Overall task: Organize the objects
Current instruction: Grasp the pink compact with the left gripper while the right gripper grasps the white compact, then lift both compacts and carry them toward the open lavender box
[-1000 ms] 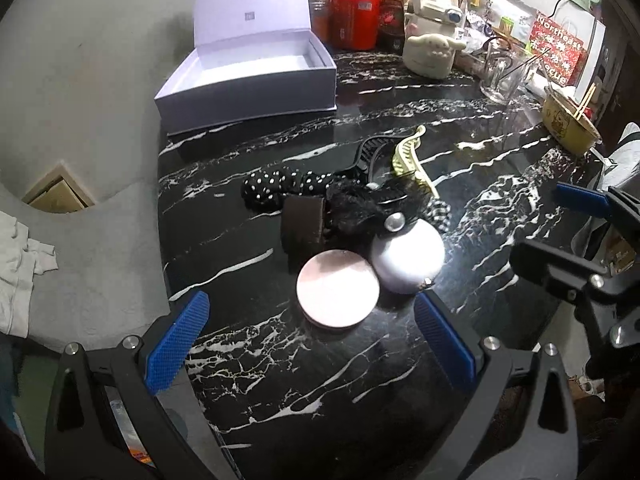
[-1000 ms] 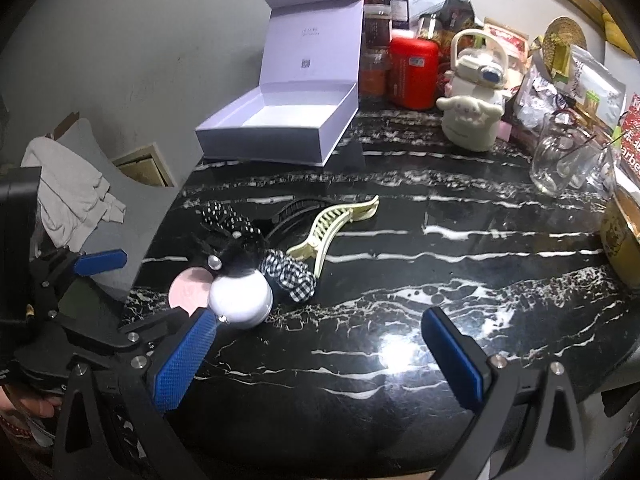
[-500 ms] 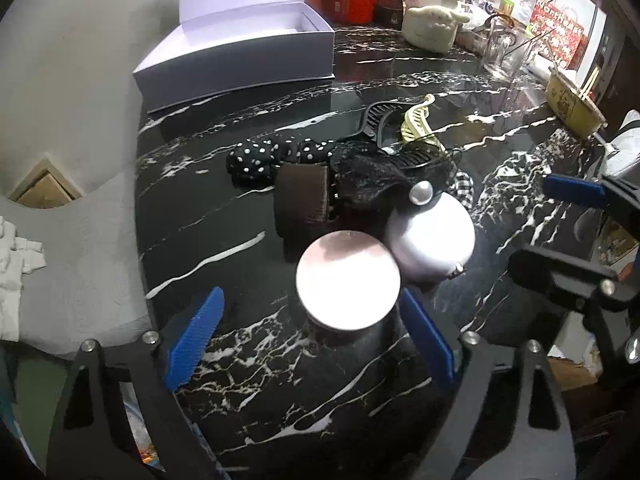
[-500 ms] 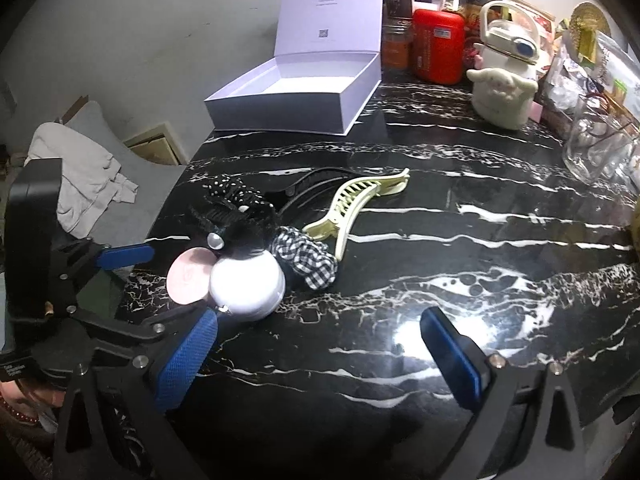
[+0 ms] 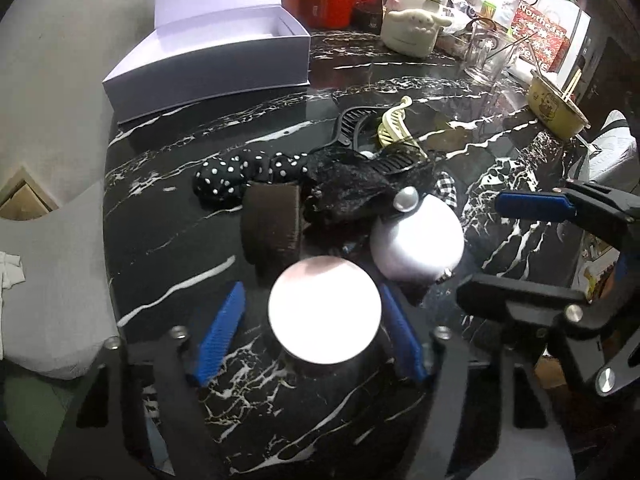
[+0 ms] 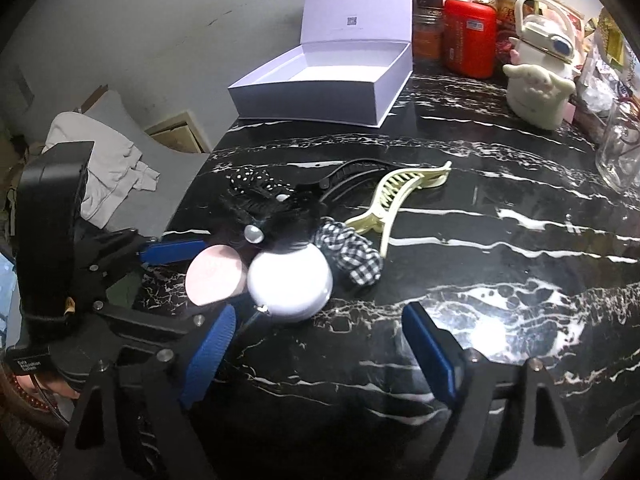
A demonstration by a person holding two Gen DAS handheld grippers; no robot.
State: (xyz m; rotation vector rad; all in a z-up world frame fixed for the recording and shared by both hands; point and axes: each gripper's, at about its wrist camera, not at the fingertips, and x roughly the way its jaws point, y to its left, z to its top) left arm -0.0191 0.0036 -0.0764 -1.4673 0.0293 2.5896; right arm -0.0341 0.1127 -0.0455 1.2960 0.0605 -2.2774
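The left gripper (image 5: 312,336) is set astride the pink round compact (image 5: 325,311), which lies flat at the near edge of the black marble table (image 5: 168,240) and touches the white round compact (image 5: 417,240) beside it; its jaws have just been closing, the right pad appears to be against the rim while a gap is seen at the left pad, so the compact is between the jaws but not yet clamped. The right gripper (image 6: 320,344) is held unclenched before the white compact, its jaws also having just been closing, with nothing gripped. A slip is judged the main risk: the thin, smooth disc could be pushed sideways by the one touching pad, knocked into the white compact, or squeezed out and sent over the near table edge. The black lace hair bow (image 5: 360,188) draped on the white compact could be dragged along if that compact is lifted. Being round, the pink compact has no long axis in plan; its short axis stands upright, lid facing up. The open lavender box (image 5: 224,68), judged the likely destination, is well apart at the far side
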